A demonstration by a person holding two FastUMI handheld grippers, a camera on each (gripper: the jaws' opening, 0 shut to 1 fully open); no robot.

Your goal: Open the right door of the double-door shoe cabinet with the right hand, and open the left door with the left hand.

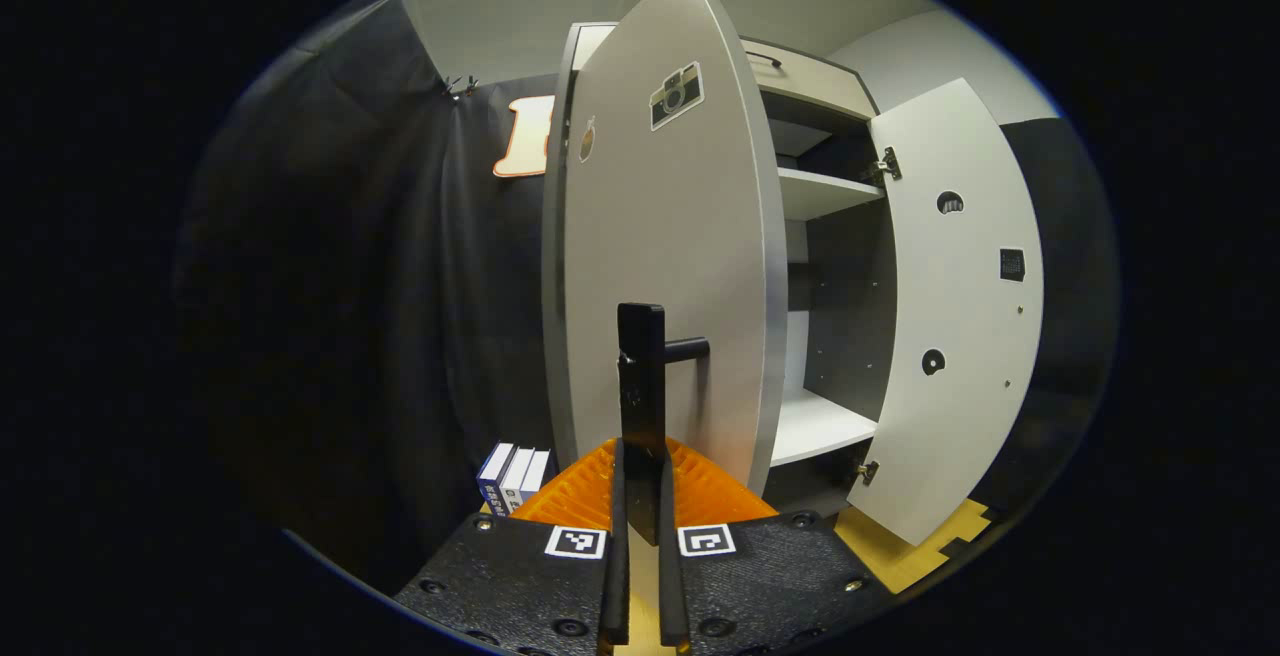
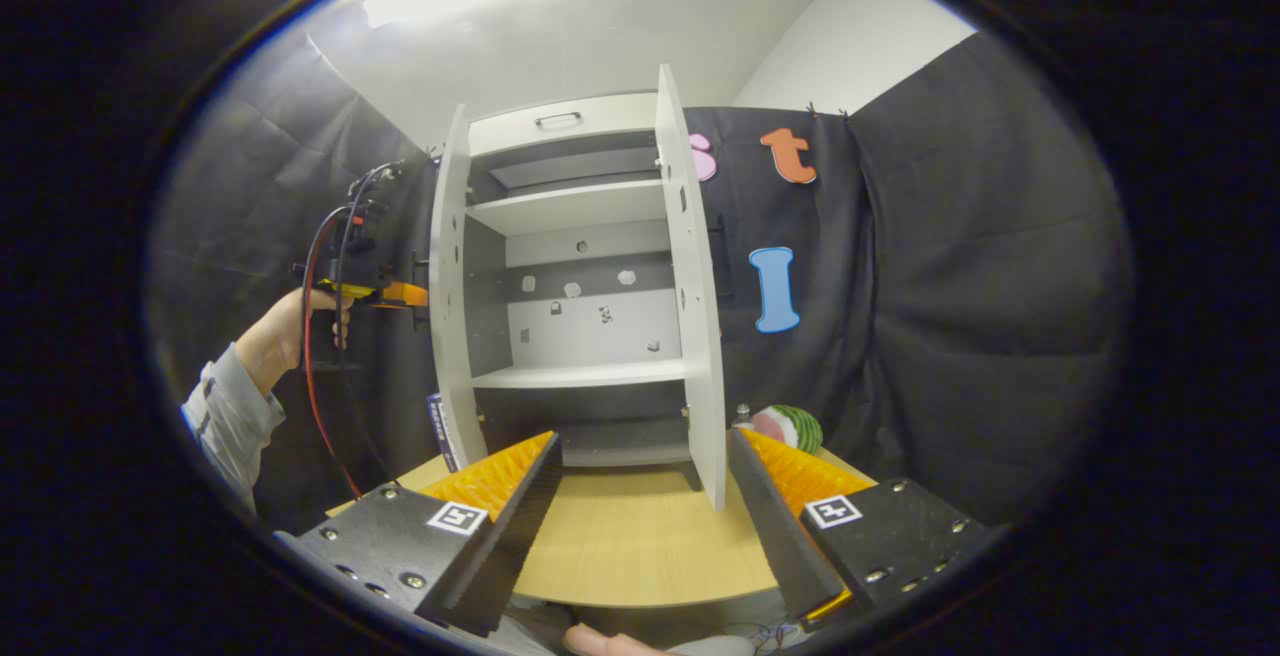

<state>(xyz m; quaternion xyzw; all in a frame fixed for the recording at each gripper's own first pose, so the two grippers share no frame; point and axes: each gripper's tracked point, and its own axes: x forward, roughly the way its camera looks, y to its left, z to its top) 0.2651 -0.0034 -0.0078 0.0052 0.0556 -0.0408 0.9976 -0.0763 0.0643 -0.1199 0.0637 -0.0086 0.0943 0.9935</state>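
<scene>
The shoe cabinet [image 2: 575, 266] stands on the worktop [image 2: 630, 536] with both doors swung wide, its shelves bare. On the cabinet's left door [image 1: 665, 266], the left gripper [image 1: 640, 496] has its fingers pressed together on the dark bar handle [image 1: 645, 376], and in the right gripper view a hand [image 2: 290, 321] holds that gripper beside the same door. The right gripper [image 2: 640, 481] hangs in front of the cabinet with its fingers spread wide and holding nothing, the right door [image 2: 695, 306] just ahead of it.
</scene>
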